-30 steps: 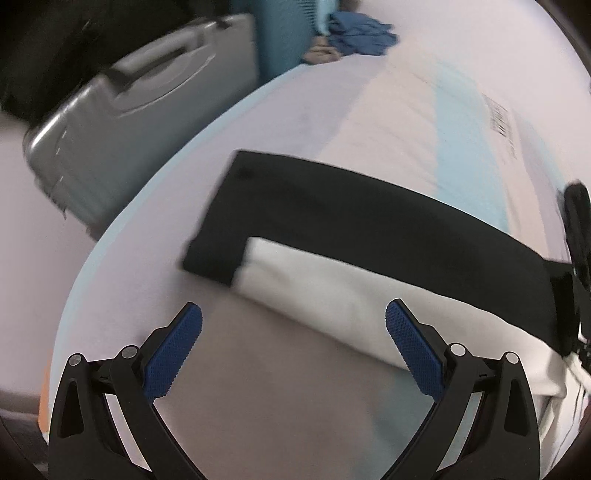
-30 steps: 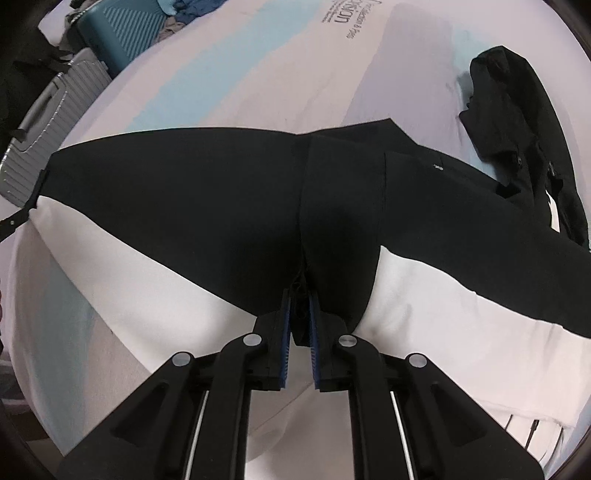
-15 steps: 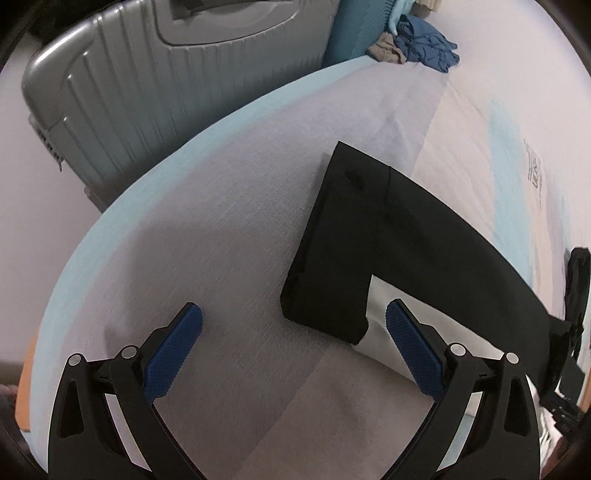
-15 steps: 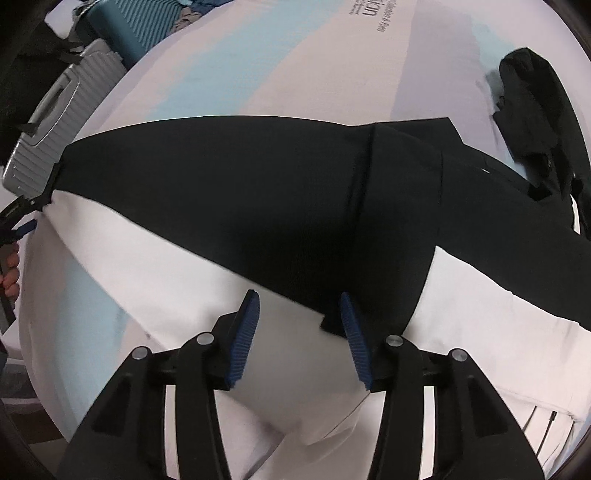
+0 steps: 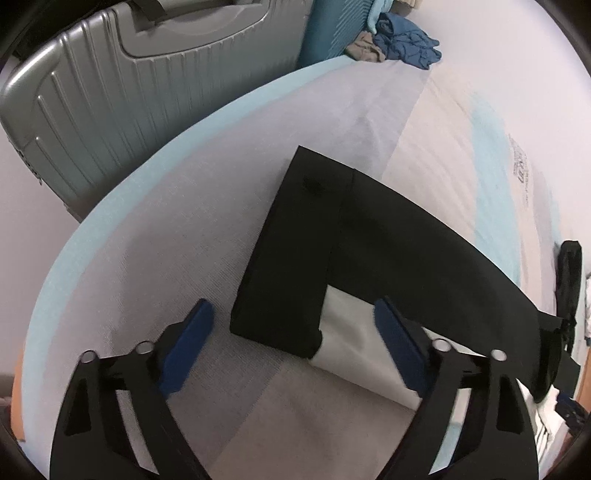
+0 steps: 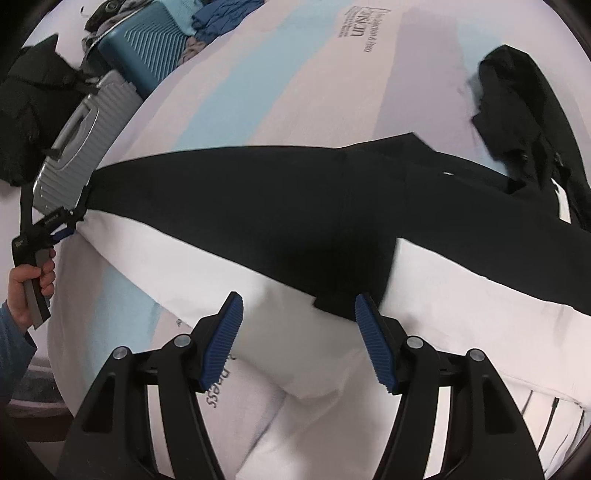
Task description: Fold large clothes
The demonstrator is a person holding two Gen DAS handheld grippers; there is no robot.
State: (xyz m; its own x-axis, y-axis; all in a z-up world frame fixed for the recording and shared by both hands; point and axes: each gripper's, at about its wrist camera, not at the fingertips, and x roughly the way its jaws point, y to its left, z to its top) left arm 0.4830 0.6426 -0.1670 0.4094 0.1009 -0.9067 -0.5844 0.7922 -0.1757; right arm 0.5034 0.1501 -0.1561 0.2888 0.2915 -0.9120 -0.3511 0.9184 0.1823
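A large black-and-white garment (image 6: 258, 206) lies spread across the bed. Its left end is a black folded corner (image 5: 288, 266) over a white layer (image 5: 354, 332). My left gripper (image 5: 295, 332) hovers over that corner, its jaws closing. The corner's near edge sits between the blue pads (image 5: 192, 339), which do not press on it. From the right wrist view the left gripper (image 6: 70, 221) shows at the garment's far left end, held by a hand (image 6: 26, 288). My right gripper (image 6: 299, 332) hangs above the garment's middle, its jaws opening. A black fold tip (image 6: 332, 306) lies loose between its fingers.
A grey hard suitcase (image 5: 129, 110) and a teal one (image 5: 332, 29) stand against the bed's far-left edge. Crumpled blue clothes (image 5: 406, 40) lie by them. Another black garment (image 6: 517, 110) is heaped at the far right of the striped bedsheet (image 6: 295, 74).
My right gripper opened, let go of the black fold and rose. My left gripper moved along to the garment's left corner and its jaws narrowed a little.
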